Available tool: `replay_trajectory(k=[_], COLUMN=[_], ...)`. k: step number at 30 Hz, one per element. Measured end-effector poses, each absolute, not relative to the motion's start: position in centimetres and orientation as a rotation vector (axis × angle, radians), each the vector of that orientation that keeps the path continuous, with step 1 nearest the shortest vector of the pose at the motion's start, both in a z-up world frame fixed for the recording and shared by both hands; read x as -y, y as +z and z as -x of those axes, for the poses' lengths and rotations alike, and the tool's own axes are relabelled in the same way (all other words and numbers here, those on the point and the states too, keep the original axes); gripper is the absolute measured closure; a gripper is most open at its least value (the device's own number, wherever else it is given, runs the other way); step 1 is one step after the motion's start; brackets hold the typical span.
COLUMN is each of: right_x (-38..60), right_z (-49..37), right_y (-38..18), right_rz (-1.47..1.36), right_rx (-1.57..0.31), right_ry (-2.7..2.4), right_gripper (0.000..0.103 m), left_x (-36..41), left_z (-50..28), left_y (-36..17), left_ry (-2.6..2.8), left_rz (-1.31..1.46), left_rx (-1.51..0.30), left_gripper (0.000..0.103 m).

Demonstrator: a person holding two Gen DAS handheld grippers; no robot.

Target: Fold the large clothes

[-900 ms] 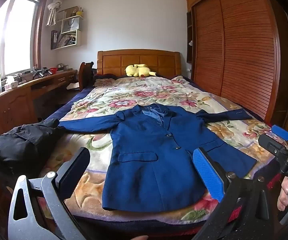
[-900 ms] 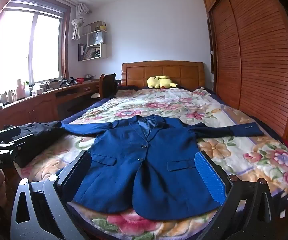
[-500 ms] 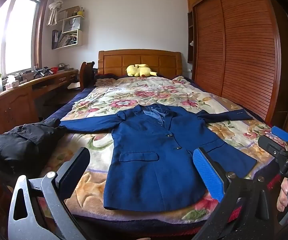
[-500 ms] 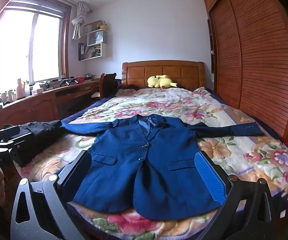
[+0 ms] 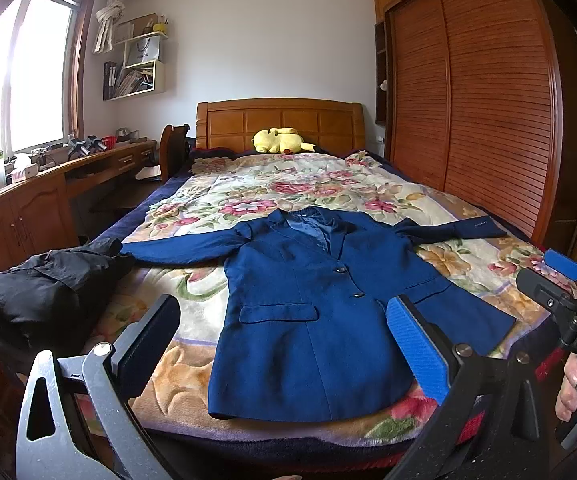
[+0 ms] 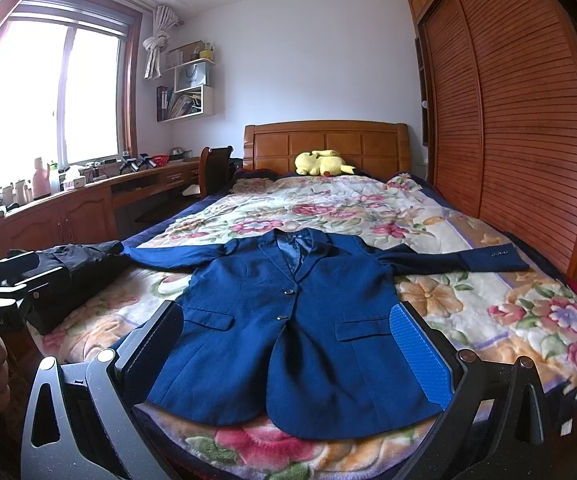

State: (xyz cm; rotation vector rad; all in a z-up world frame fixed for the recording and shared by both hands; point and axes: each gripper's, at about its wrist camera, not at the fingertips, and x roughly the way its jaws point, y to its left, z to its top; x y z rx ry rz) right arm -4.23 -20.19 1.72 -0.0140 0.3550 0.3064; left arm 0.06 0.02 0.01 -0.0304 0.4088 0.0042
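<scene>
- The left gripper (image 5: 284,340) hangs above the near edge of the bed, its jaws spread wide and holding nothing; the right gripper (image 6: 288,344) does the same just to its right, equally wide and empty.
- Neither touches cloth; both sit short of the hem.
- The blue jacket (image 6: 288,320) lies flat and face up on the near half of the floral bedspread (image 6: 488,308), buttoned, collar toward the far headboard, with both sleeves stretched straight out to left and right.
- A heap of black clothing (image 5: 44,292) rests at the near left corner of the bed, touching or nearly touching the left cuff.
- A yellow plush toy (image 6: 322,163) lies far off by the headboard.
- Judged risks: the bedspread is soft and thick, so a low pinch may catch it along with the jacket; the left sleeve could drag the black heap when pulled; the stiff, lined front may bulge or slide rather than crease; the hem near the edge could slip off.
</scene>
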Motion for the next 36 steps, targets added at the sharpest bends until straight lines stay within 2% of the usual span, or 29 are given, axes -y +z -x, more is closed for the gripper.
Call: replay_trajectory(k=[36], right_x=[20.0], right_z=[4.4], right_y=[1.8], right_rz=[0.013], right_rx=[-0.349], right_ry=[0.32], right_gripper=[0.0], left_x=[-0.3], left_z=[0.7], left_y=[1.3], left_ry=[0.009], left_rz=[0.024], left_rx=[-0.393], left_gripper=[0.0])
